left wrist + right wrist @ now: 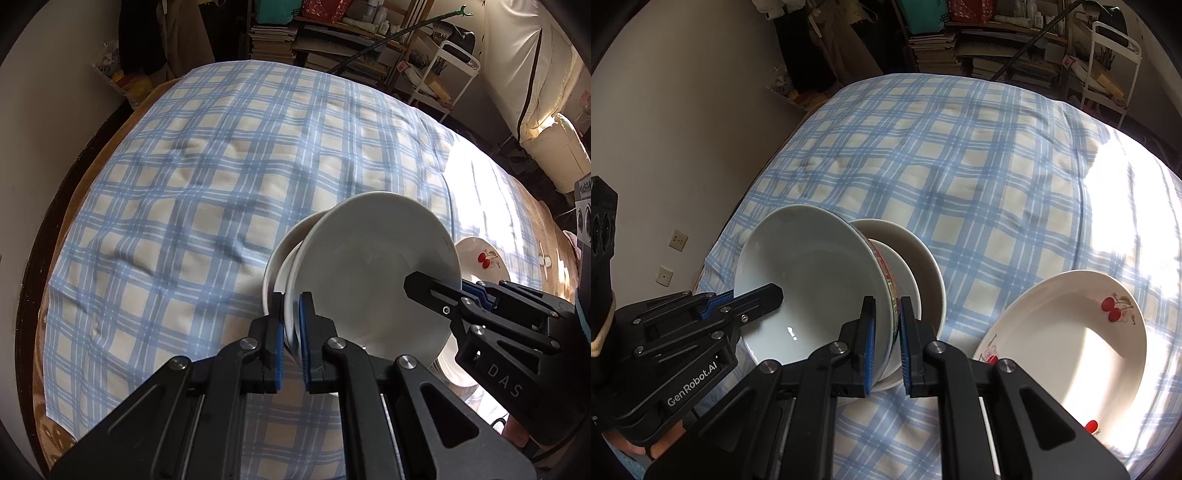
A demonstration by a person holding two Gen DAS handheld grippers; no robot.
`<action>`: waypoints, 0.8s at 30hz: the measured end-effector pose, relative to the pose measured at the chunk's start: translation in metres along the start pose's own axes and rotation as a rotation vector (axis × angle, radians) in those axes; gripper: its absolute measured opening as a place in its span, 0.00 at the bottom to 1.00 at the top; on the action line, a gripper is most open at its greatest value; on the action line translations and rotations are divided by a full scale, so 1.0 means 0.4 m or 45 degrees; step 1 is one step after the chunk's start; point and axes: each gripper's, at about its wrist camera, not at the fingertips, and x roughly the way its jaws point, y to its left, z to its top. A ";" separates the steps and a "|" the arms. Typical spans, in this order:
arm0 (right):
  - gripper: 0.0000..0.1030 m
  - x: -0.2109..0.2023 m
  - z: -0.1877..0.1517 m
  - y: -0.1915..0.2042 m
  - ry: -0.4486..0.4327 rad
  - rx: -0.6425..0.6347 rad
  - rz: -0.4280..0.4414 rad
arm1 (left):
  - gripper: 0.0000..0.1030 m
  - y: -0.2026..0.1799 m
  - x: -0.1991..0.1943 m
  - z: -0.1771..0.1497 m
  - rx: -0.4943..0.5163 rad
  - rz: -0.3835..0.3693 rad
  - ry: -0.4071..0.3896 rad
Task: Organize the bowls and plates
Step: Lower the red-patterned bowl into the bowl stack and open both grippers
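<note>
Both the left claw (291, 339) and right claw (886, 347) are pinching opposite rims of the stacked bowls (820, 280), which are looking glazed, slippery, breakable and heavy.

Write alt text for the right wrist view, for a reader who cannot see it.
Two grippers hold a nested stack of white bowls by opposite rims: the right gripper at the near edge, the left gripper reaching in from the left. The stack tilts over a blue plaid tablecloth, beside a white cherry-print plate in sunlight on the right.
</note>
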 end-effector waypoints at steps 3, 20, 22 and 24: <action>0.13 0.016 -0.001 -0.003 0.006 -0.004 -0.008 | 0.07 0.002 0.016 0.001 -0.003 0.004 0.018; 0.13 0.067 0.004 -0.005 0.066 -0.043 -0.031 | 0.09 0.001 0.072 0.006 0.039 0.071 0.080; 0.13 0.067 0.004 -0.002 0.073 -0.054 -0.040 | 0.09 -0.004 0.070 0.005 0.062 0.103 0.074; 0.13 0.062 0.004 -0.003 0.072 -0.050 -0.021 | 0.09 -0.011 0.061 0.006 0.098 0.171 0.038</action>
